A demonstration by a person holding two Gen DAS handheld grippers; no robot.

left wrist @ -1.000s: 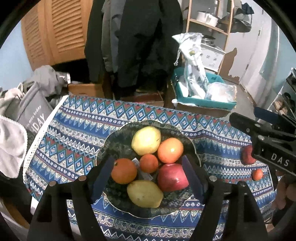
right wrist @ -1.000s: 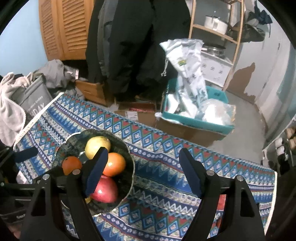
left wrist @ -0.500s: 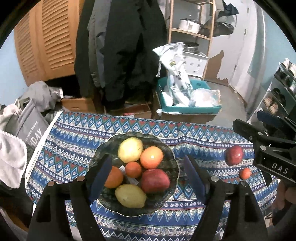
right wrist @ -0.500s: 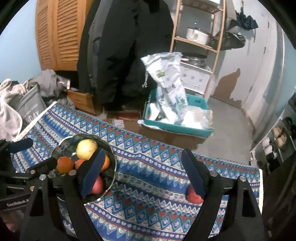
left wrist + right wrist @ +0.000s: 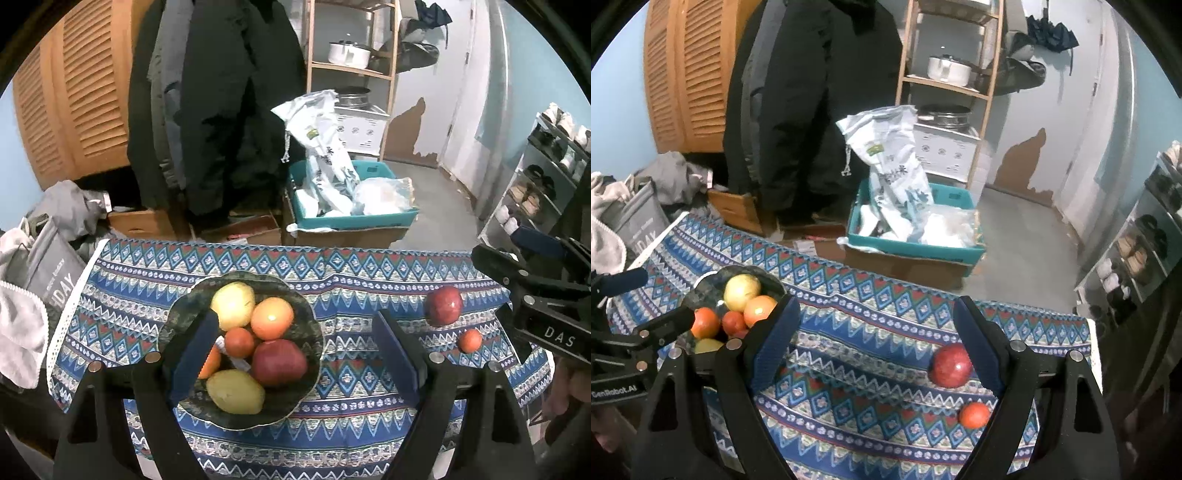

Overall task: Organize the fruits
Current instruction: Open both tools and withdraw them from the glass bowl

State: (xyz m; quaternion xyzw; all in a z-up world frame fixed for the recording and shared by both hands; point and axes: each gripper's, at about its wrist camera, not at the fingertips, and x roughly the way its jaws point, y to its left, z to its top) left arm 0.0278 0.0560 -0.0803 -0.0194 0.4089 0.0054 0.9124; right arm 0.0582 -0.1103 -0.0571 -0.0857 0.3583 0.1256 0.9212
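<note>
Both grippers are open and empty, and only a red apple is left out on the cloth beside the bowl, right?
Not quite: two fruits are out, the red apple and a small orange near it, as the right wrist view shows. Both the left gripper and right gripper are open and empty.

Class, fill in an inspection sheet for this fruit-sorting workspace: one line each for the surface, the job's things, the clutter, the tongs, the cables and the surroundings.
Surface: patterned blue tablecloth covering the table.
Job's things: dark bowl holding two yellow fruits, oranges and a red apple; a second red apple and a small orange lie loose on the cloth, apart from the bowl.
Clutter: nothing seen on the cloth besides the fruit.
Tongs: left tongs open above the bowl, holding nothing; right tongs open, empty, the loose apple near one finger.
Cables: nothing seen.
Surroundings: teal crate with bags, hanging dark coats, wooden shelf with a pot, grey bag, shoe rack.
</note>
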